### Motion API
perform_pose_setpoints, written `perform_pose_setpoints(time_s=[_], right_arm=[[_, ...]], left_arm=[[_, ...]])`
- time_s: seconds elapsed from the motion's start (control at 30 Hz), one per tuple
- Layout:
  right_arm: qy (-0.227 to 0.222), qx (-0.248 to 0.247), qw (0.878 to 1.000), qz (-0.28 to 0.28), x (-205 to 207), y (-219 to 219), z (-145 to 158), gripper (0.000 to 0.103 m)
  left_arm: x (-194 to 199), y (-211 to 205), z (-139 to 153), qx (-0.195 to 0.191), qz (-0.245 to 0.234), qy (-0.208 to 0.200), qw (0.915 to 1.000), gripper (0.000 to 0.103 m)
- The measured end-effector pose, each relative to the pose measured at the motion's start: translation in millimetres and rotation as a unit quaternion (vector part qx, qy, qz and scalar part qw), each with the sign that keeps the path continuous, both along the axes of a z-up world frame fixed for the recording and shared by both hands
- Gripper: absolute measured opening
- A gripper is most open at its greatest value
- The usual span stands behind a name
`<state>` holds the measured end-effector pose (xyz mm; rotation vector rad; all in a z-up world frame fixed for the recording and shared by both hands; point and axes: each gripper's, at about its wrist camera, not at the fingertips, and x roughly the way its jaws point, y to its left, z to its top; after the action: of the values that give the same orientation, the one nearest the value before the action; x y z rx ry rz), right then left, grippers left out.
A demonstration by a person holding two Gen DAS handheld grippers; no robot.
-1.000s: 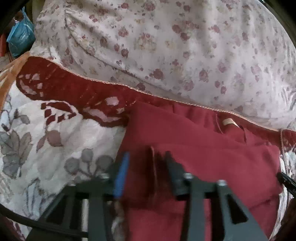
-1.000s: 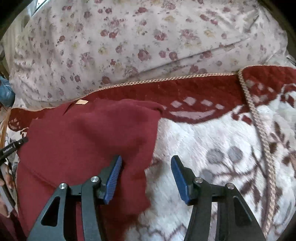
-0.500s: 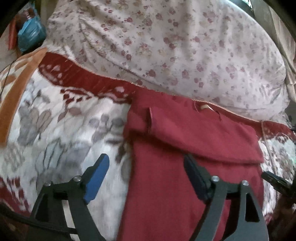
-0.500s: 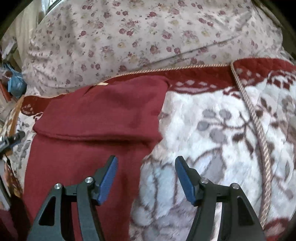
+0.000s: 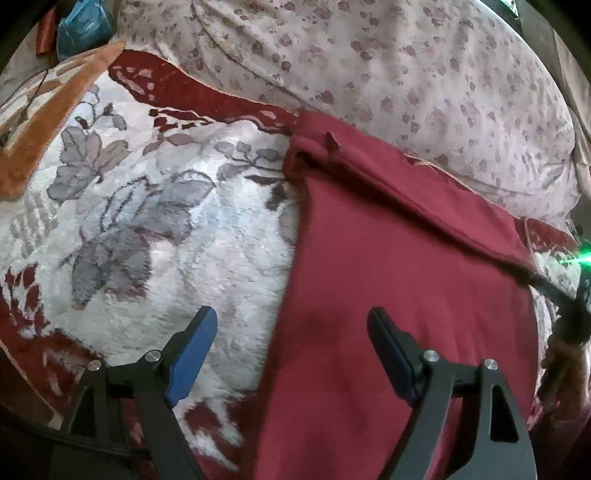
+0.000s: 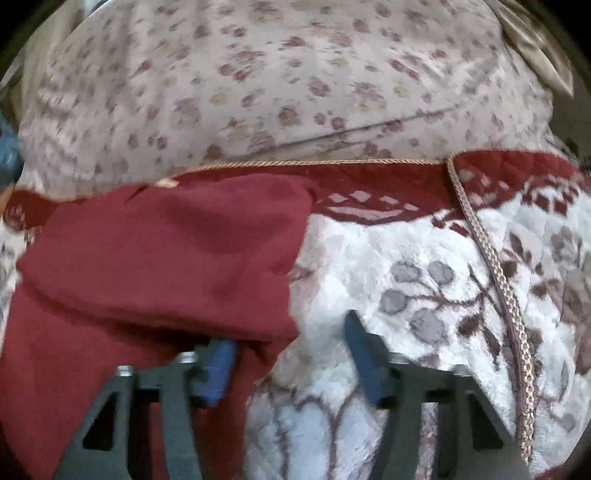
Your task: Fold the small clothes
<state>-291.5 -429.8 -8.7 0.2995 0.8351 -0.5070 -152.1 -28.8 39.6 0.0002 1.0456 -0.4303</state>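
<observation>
A dark red garment (image 5: 399, 288) lies on a white floral blanket (image 5: 166, 229) with its far part folded toward me. It also shows in the right wrist view (image 6: 159, 266). My left gripper (image 5: 291, 332) is open and empty, straddling the garment's left edge, above it. My right gripper (image 6: 288, 343) is open over the garment's right edge. Its left finger (image 6: 218, 365) is partly hidden under the folded flap's front edge. Its right finger (image 6: 364, 350) is over the blanket.
A large pillow with small red flowers (image 5: 406, 66) lies along the far side, also in the right wrist view (image 6: 277, 81). A braided cord trim (image 6: 491, 258) runs down the blanket at right. A blue bag (image 5: 83, 31) sits at far left.
My left gripper let go of the garment, opened and drew back toward me. The far part now lies folded. My right gripper moved forward, its left finger now under the flap's edge.
</observation>
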Motion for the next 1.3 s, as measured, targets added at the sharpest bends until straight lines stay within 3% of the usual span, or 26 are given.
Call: perform_pose_setpoints(time_s=[0.1,0.27,0.47,0.57,0.7,1.0,1.1,1.3], right_arm=[[-0.021,0.037,0.999,-0.017,-6.6,-7.8,1.0,0.045],[-0.014,0.034,0.999,-0.035,-15.7,-0.5,-4.5,0.045],[0.001,0.038,0.998,-0.046,-39.0,7.7,11.3,0.045],[-0.002,0.051,0.998,-0.029,-55.0,17.6,20.5,0.051],[0.006,0.079,0.996,0.035,-75.6,45.5,24.6,0.068],[0.037,0.143,0.982,0.119,-117.7,90.2,1.2,0.074],[0.042,0.158,0.976,0.14,-129.6,101.2,-7.0,0.082],[0.052,0.18,0.968,0.169,-148.6,114.0,-14.8,0.084]], left_arm=[[5.1,6.0,-6.1,-0.005,0.011,0.012,0.9999,0.082],[6.6,7.8,-5.8,-0.014,0.016,0.013,0.9997,0.082],[-1.8,6.5,-4.3,0.0,0.005,0.0,1.0,0.082],[-6.1,8.8,-2.9,0.001,0.002,-0.004,1.0,0.082],[-12.2,13.5,-0.9,-0.003,-0.003,-0.006,1.0,0.082],[-39.1,26.1,-6.5,-0.021,-0.016,0.024,0.9994,0.083],[-52.6,27.3,-6.9,-0.016,-0.036,0.027,0.9989,0.083],[-73.6,36.6,-7.0,-0.005,-0.075,0.036,0.9965,0.084]])
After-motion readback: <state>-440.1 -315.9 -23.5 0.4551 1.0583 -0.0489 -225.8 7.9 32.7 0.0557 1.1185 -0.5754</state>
